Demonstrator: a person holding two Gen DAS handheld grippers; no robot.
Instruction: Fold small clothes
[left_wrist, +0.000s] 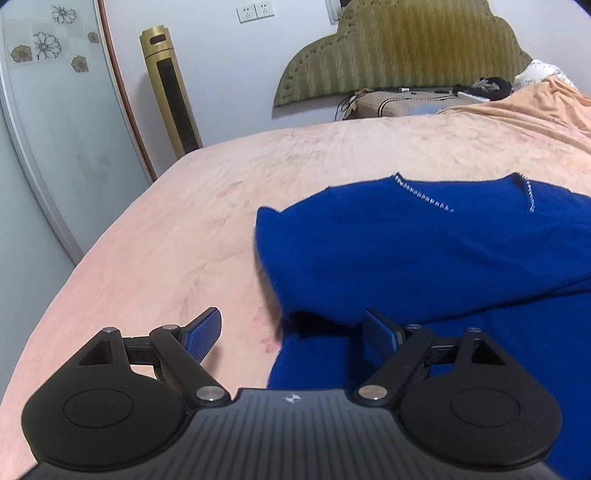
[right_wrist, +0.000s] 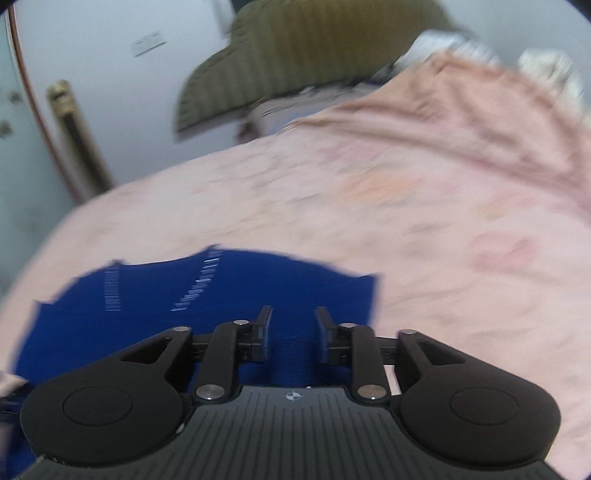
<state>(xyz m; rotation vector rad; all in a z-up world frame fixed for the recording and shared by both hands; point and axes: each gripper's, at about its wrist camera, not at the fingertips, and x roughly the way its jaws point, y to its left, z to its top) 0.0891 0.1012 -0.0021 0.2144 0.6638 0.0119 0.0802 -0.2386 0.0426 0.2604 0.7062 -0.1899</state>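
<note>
Pink bedsheet (left_wrist: 155, 236) bears blue sweater (left_wrist: 424, 251); left gripper (left_wrist: 291, 332) angled down, jaws wide, empty; right gripper (right_wrist: 291, 325) part-open, empty.

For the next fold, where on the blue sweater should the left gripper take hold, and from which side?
Probably the raised folded edge of the sweater, between the open left gripper fingers. That edge lifts off the bedsheet with a dark gap beneath, so one finger could slide under. Come in low from the sheet side, from the left of this view.
</note>
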